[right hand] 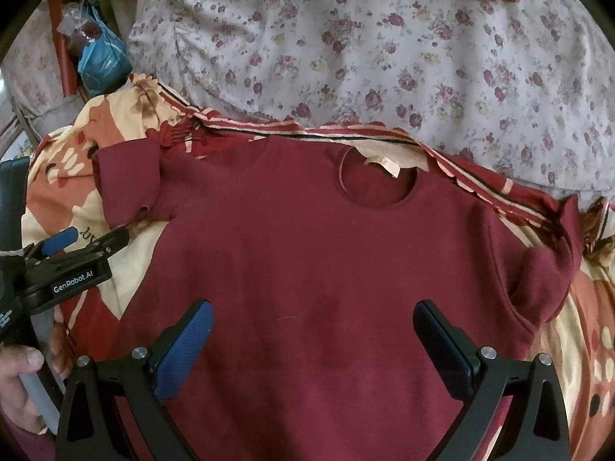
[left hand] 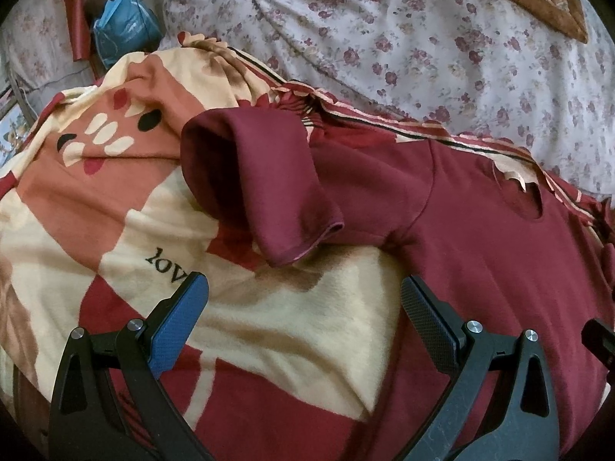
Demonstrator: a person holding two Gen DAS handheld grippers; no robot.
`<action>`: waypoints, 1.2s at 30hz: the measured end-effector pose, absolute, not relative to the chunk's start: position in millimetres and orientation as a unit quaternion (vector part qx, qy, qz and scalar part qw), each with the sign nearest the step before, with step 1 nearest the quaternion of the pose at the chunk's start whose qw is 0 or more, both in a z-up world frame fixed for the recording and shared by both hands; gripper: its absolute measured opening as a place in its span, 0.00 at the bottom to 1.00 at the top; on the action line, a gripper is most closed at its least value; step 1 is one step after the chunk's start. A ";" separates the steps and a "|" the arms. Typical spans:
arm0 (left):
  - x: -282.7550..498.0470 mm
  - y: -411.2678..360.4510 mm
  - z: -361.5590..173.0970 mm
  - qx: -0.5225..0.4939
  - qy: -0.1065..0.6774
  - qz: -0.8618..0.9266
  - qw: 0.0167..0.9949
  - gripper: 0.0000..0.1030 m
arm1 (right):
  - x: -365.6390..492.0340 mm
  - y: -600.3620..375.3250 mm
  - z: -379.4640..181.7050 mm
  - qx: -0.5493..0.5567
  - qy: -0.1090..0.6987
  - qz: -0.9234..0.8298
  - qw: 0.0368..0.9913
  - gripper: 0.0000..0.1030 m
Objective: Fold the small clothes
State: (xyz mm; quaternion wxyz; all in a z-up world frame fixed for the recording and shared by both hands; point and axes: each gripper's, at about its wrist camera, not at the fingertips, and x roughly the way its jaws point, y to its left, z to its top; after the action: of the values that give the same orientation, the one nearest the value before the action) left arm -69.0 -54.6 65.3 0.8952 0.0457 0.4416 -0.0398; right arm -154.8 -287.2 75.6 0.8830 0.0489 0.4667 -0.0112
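On patterned blanket point(right hand: 569, 330): one maroon shirt point(right hand: 307, 253) flat; left tool point(left hand: 303, 307), right tool point(right hand: 313, 330) both released, empty.

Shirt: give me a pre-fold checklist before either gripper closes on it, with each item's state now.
1. Shirt lies spread flat, front up, on the blanket: ok.
2. Left sleeve flat: not ok, it is bunched and curled up on itself.
3. Right sleeve flat: not ok, rumpled at the shirt's side.
4. Left gripper open and empty: ok, it hangs over the blanket beside the left sleeve.
5. Right gripper open and empty: ok, over the shirt's chest.
6. Hem straight: cannot tell, it is out of both views.
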 end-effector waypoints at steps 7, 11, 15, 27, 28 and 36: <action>-65.4 -43.9 60.9 0.041 0.450 -0.036 0.891 0.98 | -152.1 -290.6 72.7 0.049 0.467 -0.017 0.883 1.00; -57.5 -24.8 58.0 0.033 0.456 -0.025 0.889 0.98 | -149.4 -294.6 68.1 0.050 0.470 -0.018 0.881 1.00; -48.7 -6.3 61.0 0.018 0.452 -0.012 0.892 0.98 | -145.8 -293.9 63.9 0.060 0.473 -0.006 0.879 1.00; -18.3 23.8 47.9 0.001 0.465 0.076 0.882 0.98 | -86.5 -237.4 71.2 0.131 0.462 0.153 0.864 0.70; -17.1 26.2 46.1 -0.001 0.465 0.083 0.882 0.98 | -76.9 -228.3 71.8 0.131 0.461 0.167 0.861 0.69; -8.6 54.1 28.5 -0.044 0.478 0.098 0.872 0.98 | -7.9 -161.0 46.6 0.138 0.490 0.249 0.824 0.69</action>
State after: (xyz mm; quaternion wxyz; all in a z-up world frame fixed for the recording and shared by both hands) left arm -8.6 54.1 28.5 0.8717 -0.0444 0.4781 0.0981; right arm -7.9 -161.0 46.6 0.8242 0.1376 0.4898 0.2486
